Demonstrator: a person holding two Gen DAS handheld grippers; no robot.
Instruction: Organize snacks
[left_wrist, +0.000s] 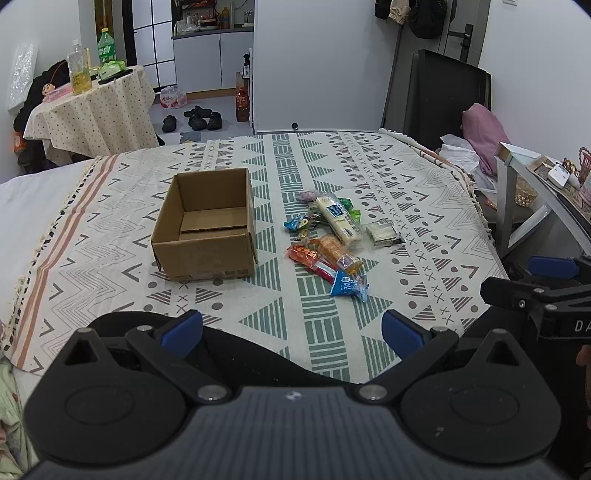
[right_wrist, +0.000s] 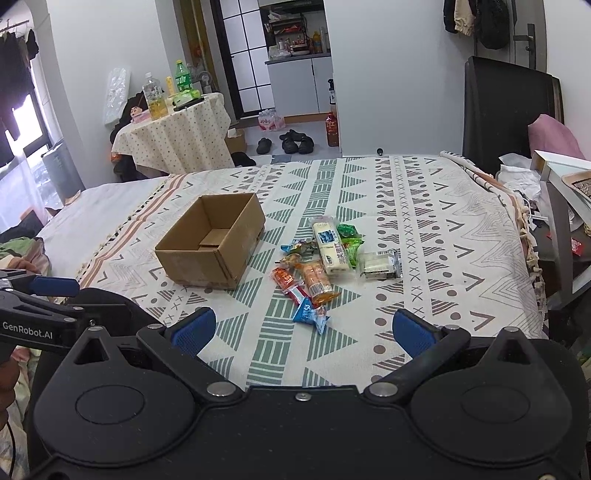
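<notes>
An open, empty cardboard box (left_wrist: 207, 225) (right_wrist: 212, 245) sits on a patterned cloth (left_wrist: 314, 162) over a bed. Right of it lies a pile of wrapped snacks (left_wrist: 332, 236) (right_wrist: 321, 262): a long cream pack (left_wrist: 338, 219) (right_wrist: 330, 243), an orange pack (left_wrist: 334, 253) (right_wrist: 316, 282), a red stick (left_wrist: 310, 260), a blue pouch (left_wrist: 349, 286) (right_wrist: 310, 314) and a clear pack (left_wrist: 382, 232) (right_wrist: 380, 264). My left gripper (left_wrist: 291, 334) is open at the cloth's near edge, holding nothing. My right gripper (right_wrist: 303, 330) is open too, just short of the blue pouch.
A small round table (left_wrist: 92, 110) (right_wrist: 177, 133) with bottles stands at the back left. Shoes (left_wrist: 195, 118) lie on the floor beyond the bed. A black headboard (right_wrist: 506, 110) and a cluttered side shelf (left_wrist: 535, 184) are on the right.
</notes>
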